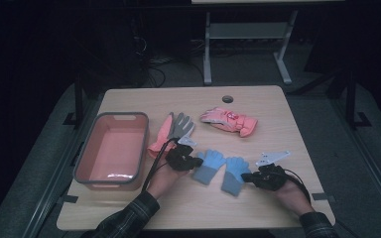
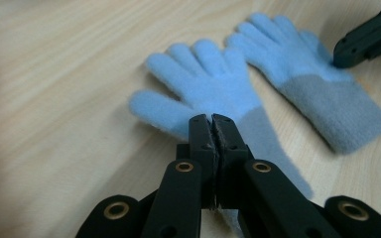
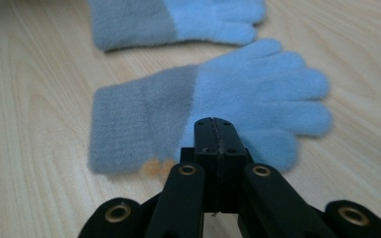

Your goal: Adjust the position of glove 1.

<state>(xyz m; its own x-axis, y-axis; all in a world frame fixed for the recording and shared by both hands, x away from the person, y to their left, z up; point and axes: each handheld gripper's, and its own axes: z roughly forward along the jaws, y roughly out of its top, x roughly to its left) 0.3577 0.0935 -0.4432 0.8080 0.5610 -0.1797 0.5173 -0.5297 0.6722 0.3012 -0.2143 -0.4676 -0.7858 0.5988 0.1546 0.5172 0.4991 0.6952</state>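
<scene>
**Two blue gloves, one gripper on each**

Fingertips pressed together on both sides — my left gripper (image 2: 212, 119) has its jaws closed at the thumb edge of the left blue glove (image 2: 203, 89), and my right gripper (image 3: 217, 124) has its jaws closed at the near edge of the right blue glove (image 3: 218, 99). Whether either pinch holds any fabric I cannot tell; the tips hide the contact.

To do this step well, I judge that each pinch should take a real fold of knit, not just fluff, so I would check the bite before lifting and raise both gloves gently and together. If the pink bin (image 1: 110, 148) at the left is the goal, the left hand should lead so that the gloves do not cross.

Both gloves lie flat on the table (image 1: 287, 129), side by side near the front edge, fingers pointing away from me, just apart. They are soft and fuzzy — light blue at the fingers and palm, grey-blue at the ribbed cuff. Such limp knit will likely sag and drape when lifted.
</scene>
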